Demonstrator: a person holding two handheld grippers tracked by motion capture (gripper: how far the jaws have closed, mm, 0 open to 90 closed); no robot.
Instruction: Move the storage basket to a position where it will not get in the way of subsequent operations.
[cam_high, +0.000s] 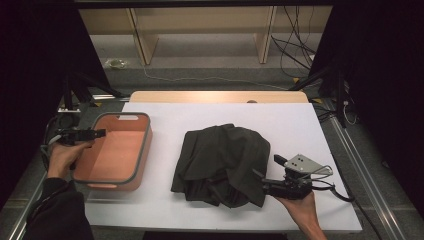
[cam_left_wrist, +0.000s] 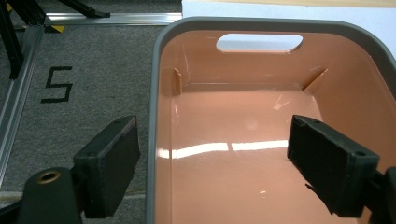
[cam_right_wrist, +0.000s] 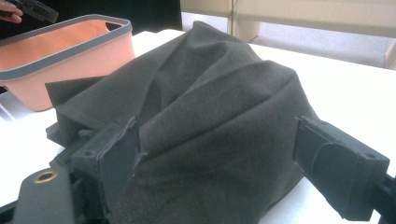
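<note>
Straddling dark cloth (cam_right_wrist: 219, 116), right gripper (cam_right_wrist: 217, 158) agape.

The white table top (cam_high: 300, 125) has bare room along its far edge and on the right side. A wide bare strip lies between the pink plastic tub with a grey rim (cam_high: 116, 155) and the crumpled dark grey cloth (cam_high: 222, 162).

The cloth is a big lump in the middle of the table. It sits right in front of the right gripper (cam_right_wrist: 217, 161), between its two wide-apart jaws.

The tub is open on top. The left gripper (cam_left_wrist: 212, 161) is over its left rim, one jaw outside the wall and one over the inside, with a gap between them.
</note>
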